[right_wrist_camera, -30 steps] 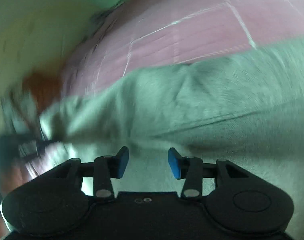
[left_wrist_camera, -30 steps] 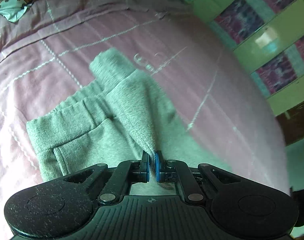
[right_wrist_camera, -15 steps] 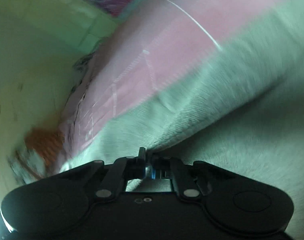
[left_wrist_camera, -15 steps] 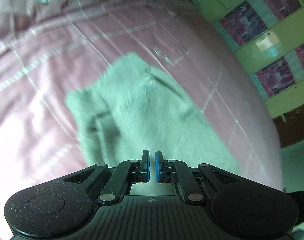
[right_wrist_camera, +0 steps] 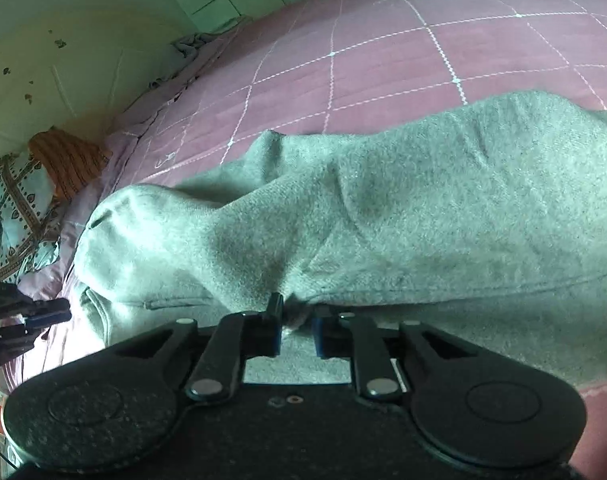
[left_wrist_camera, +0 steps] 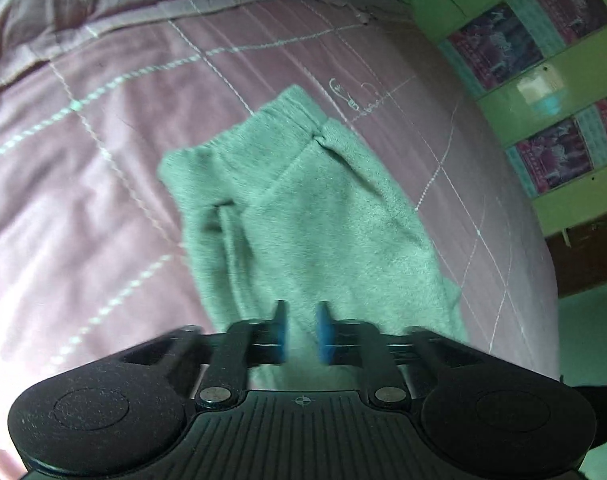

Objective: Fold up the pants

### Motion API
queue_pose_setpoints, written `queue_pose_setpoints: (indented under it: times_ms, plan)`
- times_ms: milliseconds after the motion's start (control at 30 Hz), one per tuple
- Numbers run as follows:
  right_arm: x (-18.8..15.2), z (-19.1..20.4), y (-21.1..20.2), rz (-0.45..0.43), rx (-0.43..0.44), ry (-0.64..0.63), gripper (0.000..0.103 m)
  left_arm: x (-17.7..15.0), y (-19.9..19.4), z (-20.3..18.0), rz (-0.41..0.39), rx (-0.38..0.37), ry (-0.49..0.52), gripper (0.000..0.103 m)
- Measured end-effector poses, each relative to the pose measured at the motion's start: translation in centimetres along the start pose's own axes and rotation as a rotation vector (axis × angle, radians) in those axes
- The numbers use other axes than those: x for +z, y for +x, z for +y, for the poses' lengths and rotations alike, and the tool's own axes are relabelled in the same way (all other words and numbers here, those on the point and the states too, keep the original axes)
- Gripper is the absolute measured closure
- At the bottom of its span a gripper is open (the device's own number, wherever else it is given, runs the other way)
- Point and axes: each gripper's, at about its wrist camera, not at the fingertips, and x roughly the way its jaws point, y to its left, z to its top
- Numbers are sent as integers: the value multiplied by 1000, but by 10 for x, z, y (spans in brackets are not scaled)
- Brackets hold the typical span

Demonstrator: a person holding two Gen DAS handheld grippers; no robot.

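Grey pants (left_wrist_camera: 303,216) folded over on a pink quilted bedspread (left_wrist_camera: 103,184), left gripper (left_wrist_camera: 302,334) above their near edge, jaws opening with nothing pinched, right gripper (right_wrist_camera: 297,330) jaws opening, a fabric fold (right_wrist_camera: 293,314) loose between its pads, cupboard doors (left_wrist_camera: 543,92) beyond.

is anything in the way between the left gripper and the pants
Nothing visible. The left gripper is right over the near edge of the grey pants on the pink bedspread, jaws opening with only cloth behind the gap.
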Motion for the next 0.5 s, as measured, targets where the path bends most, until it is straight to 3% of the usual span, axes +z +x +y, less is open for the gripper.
queue_pose_setpoints:
  times_ms: [67,133,233,267,300,333,500]
  plan:
    - [3,0,-1,-1,2,-11,85,0,7,-2,-42,27,-30,18]
    - [-2,2,-9,3,3,5,84,1,12,-1,-79,51,-51,18]
    - [-6,2,-9,14,12,48,83,4,27,8,-55,41,-94,18]
    - [-7,2,-10,18,14,55,83,3,30,11,-56,22,-105,22]
    - [-8,3,-9,20,14,59,83,3,31,11,-67,2,-121,35]
    - [-8,2,-9,21,13,63,82,1,29,12,-74,-11,-139,38]
    - [-7,0,-12,15,7,75,79,-3,41,15,-55,-13,-156,39]
